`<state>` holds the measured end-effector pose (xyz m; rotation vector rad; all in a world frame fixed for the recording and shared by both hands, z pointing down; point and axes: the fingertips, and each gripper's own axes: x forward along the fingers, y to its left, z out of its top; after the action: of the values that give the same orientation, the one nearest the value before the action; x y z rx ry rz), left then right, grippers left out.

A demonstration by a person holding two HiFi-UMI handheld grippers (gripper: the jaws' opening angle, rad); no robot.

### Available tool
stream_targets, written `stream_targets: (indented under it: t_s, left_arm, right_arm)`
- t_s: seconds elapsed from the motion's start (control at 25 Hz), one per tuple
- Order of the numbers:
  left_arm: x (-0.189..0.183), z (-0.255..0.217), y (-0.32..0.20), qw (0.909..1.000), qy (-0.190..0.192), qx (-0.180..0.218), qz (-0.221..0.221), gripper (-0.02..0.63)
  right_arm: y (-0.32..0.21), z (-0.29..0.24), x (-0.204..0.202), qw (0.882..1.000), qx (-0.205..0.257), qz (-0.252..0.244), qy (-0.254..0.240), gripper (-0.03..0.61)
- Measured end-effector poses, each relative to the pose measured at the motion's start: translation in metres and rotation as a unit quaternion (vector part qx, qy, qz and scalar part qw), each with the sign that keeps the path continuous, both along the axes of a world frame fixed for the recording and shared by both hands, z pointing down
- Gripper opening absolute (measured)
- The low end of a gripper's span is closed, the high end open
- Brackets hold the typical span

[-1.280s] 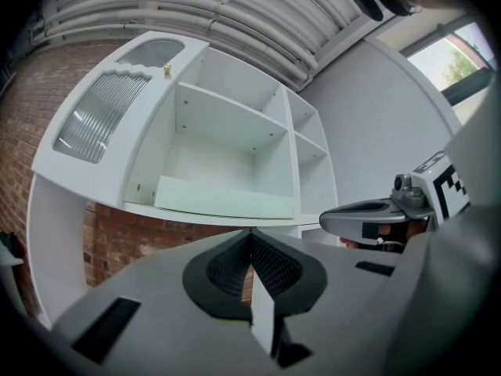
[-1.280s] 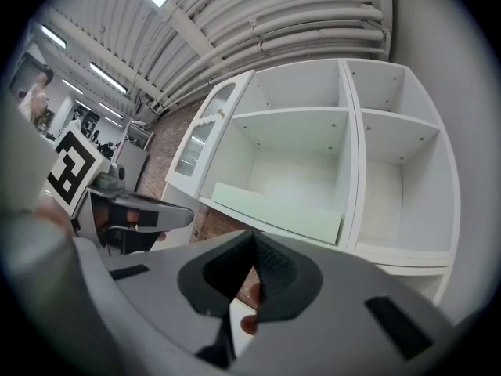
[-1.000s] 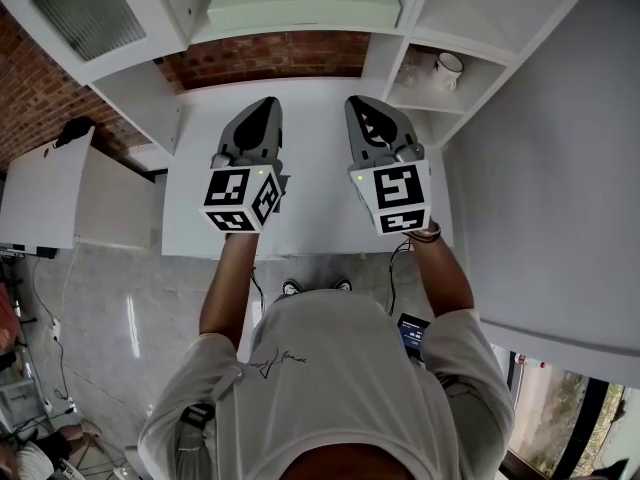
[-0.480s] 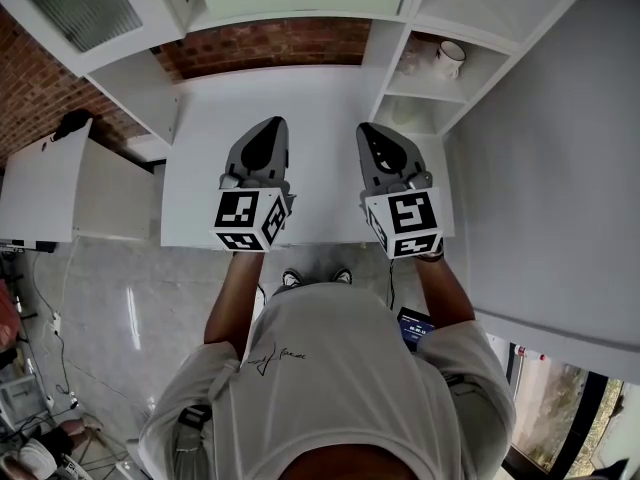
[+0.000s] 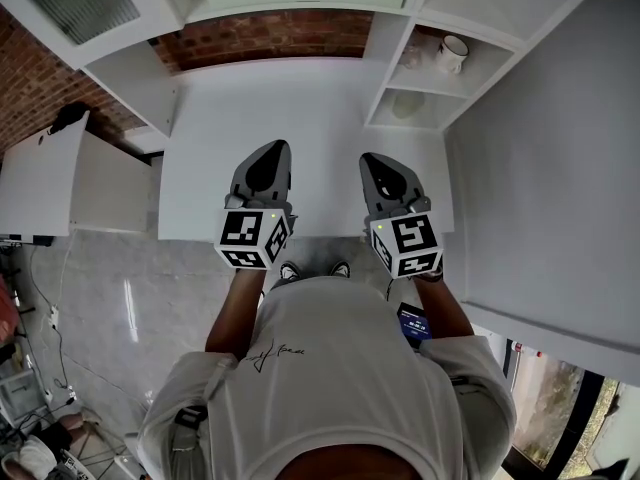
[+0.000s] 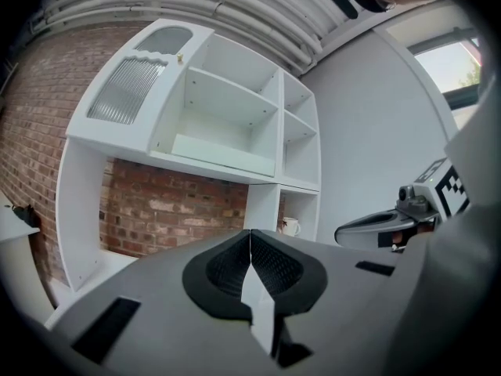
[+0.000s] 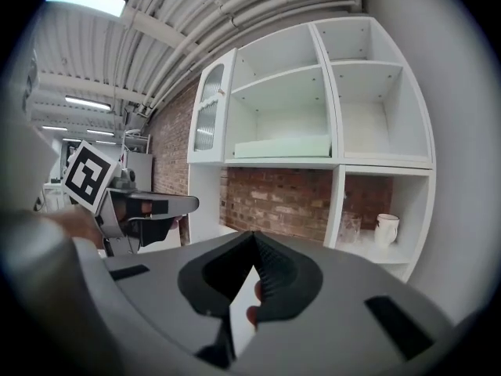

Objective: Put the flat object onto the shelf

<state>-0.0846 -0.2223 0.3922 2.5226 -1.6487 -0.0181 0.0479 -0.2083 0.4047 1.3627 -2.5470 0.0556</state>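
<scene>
Your left gripper [image 6: 250, 237] has its jaws pressed together, empty; your right gripper [image 7: 253, 237] the same; both hover over the white counter [image 5: 300, 98]; the pale green flat object [image 7: 282, 146] lies on the cabinet shelf [image 7: 282, 162], above the mug [image 7: 387, 229].

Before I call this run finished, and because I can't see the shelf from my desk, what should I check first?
1. Flat object lying on the wide shelf of the cabinet: ok.
2. Flat object set fully back from the shelf's front edge: cannot tell.
3. Left gripper jaws together, nothing between them: ok.
4. Right gripper jaws together, nothing between them: ok.
5. Both grippers away from the cabinet, over the near edge of the white table: ok.
6. Mug upright in its lower compartment: ok.
</scene>
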Motion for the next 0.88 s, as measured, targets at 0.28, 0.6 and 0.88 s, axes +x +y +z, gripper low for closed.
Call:
stream_targets:
  t_s: [0.28, 0.6, 0.88]
  left_arm:
    - [0.004, 0.017, 0.017, 0.9999, -0.005, -0.016, -0.002, 0.015]
    - [0.004, 0.029, 0.027, 0.9995, 0.002, -0.03, 0.0, 0.015]
    - [0.005, 0.031, 0.036, 0.9993, 0.009, -0.036, 0.003, 0.014]
  right_arm:
    - [0.017, 0.008, 0.003, 1.0, -0.008, -0.001, -0.008, 0.028]
    - [0.02, 0.012, 0.017, 0.999, -0.016, 0.024, -0.021, 0.026]
    - [0.021, 0.01, 0.022, 0.999, -0.016, 0.032, -0.023, 0.026]
